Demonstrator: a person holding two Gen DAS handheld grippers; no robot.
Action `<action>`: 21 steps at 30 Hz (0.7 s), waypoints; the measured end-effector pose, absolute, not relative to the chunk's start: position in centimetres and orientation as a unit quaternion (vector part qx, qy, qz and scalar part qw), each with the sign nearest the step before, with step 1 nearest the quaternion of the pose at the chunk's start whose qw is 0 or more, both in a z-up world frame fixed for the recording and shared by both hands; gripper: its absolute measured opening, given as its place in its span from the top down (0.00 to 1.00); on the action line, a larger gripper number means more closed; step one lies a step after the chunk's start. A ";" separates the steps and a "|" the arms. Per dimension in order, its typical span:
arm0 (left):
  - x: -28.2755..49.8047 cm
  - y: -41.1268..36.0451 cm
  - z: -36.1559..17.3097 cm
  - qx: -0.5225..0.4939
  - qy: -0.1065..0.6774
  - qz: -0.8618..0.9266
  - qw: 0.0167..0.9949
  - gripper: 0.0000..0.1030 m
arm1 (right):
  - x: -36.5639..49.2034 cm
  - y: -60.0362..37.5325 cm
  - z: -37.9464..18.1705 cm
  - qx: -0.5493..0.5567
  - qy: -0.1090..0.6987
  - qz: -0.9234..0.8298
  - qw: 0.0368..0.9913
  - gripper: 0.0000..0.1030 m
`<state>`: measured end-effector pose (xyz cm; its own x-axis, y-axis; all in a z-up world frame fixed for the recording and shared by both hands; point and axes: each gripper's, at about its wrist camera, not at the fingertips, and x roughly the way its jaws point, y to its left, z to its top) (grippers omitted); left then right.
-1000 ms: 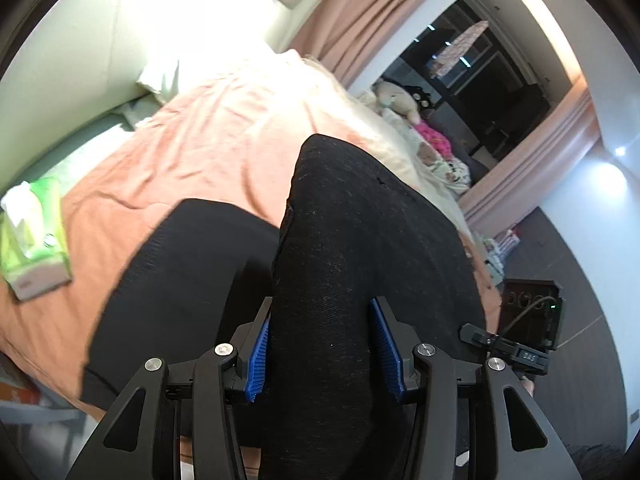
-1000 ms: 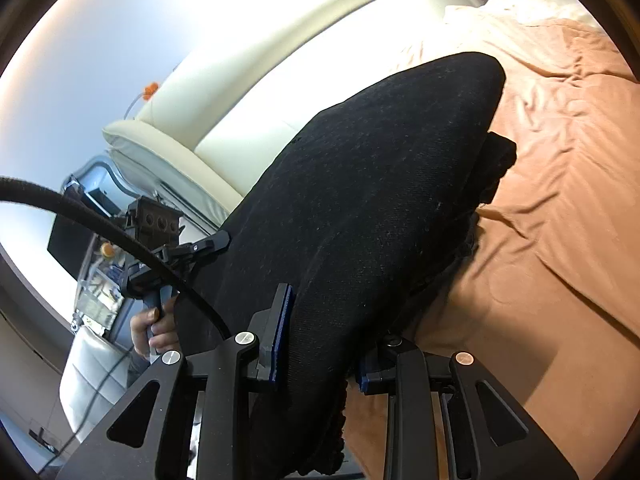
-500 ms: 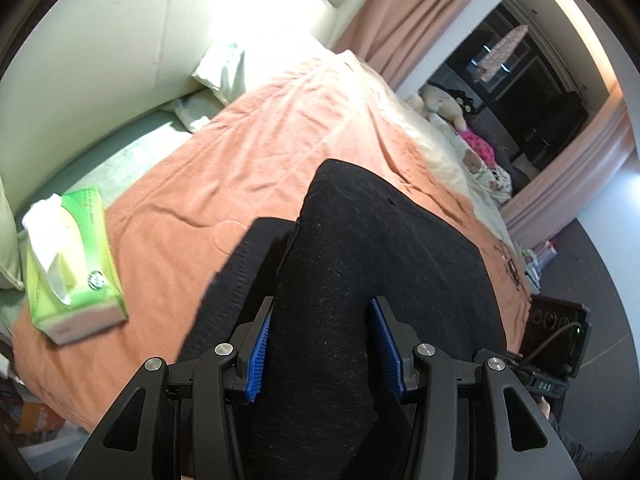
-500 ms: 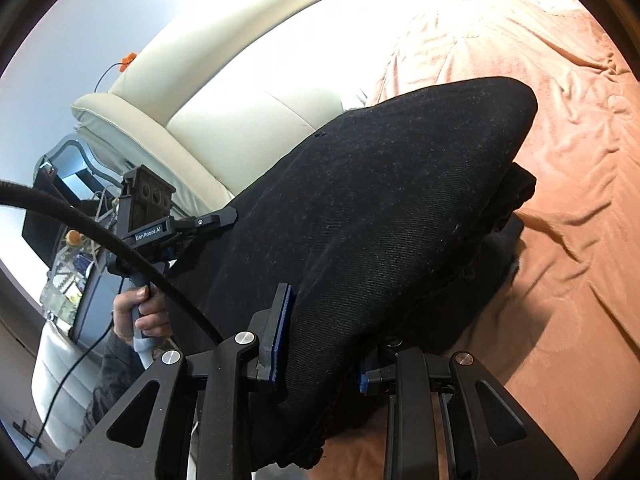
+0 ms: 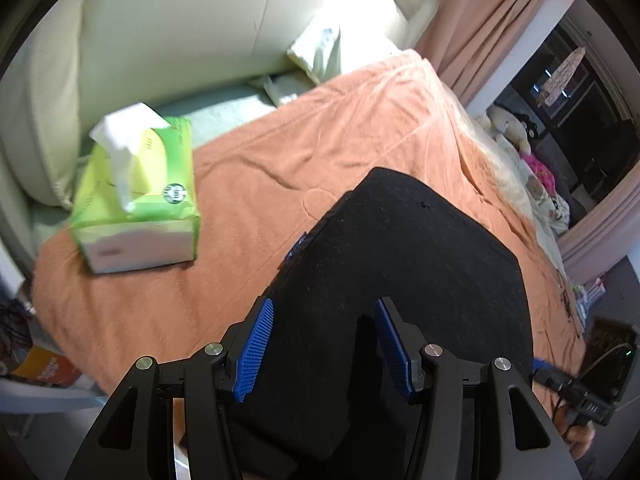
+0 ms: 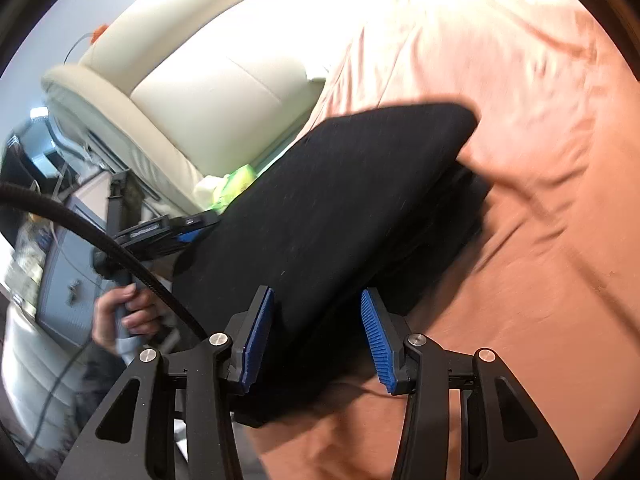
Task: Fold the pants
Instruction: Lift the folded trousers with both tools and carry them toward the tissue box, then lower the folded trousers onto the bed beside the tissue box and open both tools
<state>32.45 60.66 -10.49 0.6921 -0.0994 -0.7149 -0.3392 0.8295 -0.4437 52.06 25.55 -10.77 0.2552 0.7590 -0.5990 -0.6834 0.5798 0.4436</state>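
Both grippers had just been opening around the black pants (image 5: 400, 280), folded on the orange bedspread (image 5: 320, 128) at frame centre: left gripper (image 5: 324, 344) and right gripper (image 6: 316, 336) should release together, backing out low.

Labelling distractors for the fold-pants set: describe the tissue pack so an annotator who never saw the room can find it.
Start at the bed with the orange blanket and the cream padded headboard. Near the blanket's corner by the headboard sits the tissue pack, apart from the black pants. It is the only bright green thing there, a soft rectangular pack with a white tissue sticking out of the top.
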 end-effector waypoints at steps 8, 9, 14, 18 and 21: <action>29.9 57.6 -8.1 -0.285 0.340 0.093 0.891 0.46 | 51.4 25.6 -7.1 -0.025 0.365 0.434 0.823 0.58; 29.8 57.2 -7.9 -0.281 0.337 0.095 0.893 0.46 | 51.2 26.2 -6.7 -0.036 0.361 0.437 0.823 0.58; 30.3 55.1 -7.8 -0.266 0.339 0.107 0.896 0.44 | 51.7 27.7 -5.8 -0.060 0.341 0.440 0.828 0.58; 31.6 53.9 -8.7 -0.246 0.350 0.120 0.896 0.44 | 52.6 29.6 -6.0 -0.081 0.335 0.442 0.828 0.58; 32.1 53.1 -9.5 -0.235 0.359 0.122 0.895 0.44 | 53.4 31.3 -6.7 -0.104 0.329 0.441 0.829 0.58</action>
<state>32.05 53.12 -9.51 0.7128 0.0504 -0.6995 -0.3870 0.8600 -0.3325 53.38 31.31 -6.75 0.3955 0.6622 -0.6365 -0.7991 0.5897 0.1170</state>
